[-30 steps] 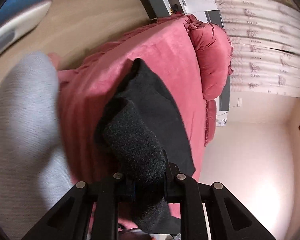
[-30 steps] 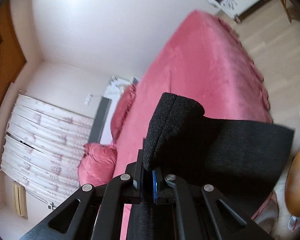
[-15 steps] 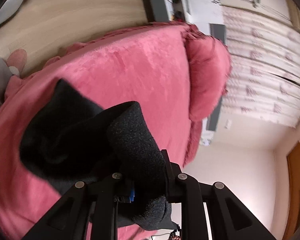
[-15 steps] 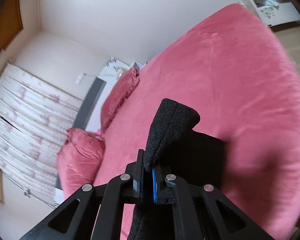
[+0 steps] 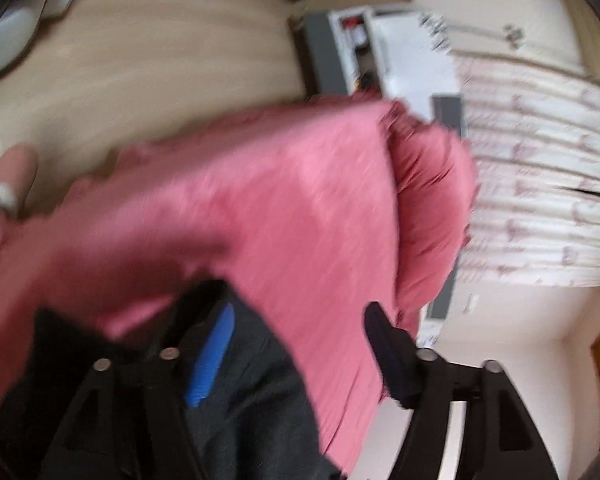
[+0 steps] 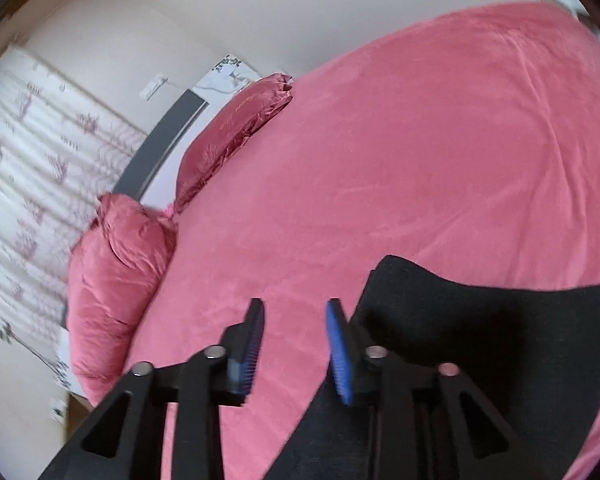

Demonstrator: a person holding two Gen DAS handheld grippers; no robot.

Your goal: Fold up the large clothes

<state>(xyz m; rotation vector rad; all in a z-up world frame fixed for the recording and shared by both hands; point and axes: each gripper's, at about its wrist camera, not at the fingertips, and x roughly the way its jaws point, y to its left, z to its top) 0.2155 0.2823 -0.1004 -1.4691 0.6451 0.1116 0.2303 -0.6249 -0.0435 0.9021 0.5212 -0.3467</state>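
Pink velvety bedspread point(image 6: 420, 152) is covering the bed and filling most of both views; it is serving as the folding surface. Pale wood floor point(image 5: 140, 60) is showing at 11 o'clock in the left wrist view, and patterned curtains point(image 5: 540, 180) are hanging at 3 o'clock. Two pink pillows point(image 6: 116, 272) are lying at 9 o'clock in the right wrist view. Dark knit garment point(image 6: 500, 340) is lying on the bedspread at 4 o'clock, apparently just laid down, with no fold visible yet; folding seems to be only starting. Right gripper point(image 6: 296, 344) is hovering with jaws wide and empty; left gripper point(image 5: 300, 356) likewise, jaws wide apart over the cloth.
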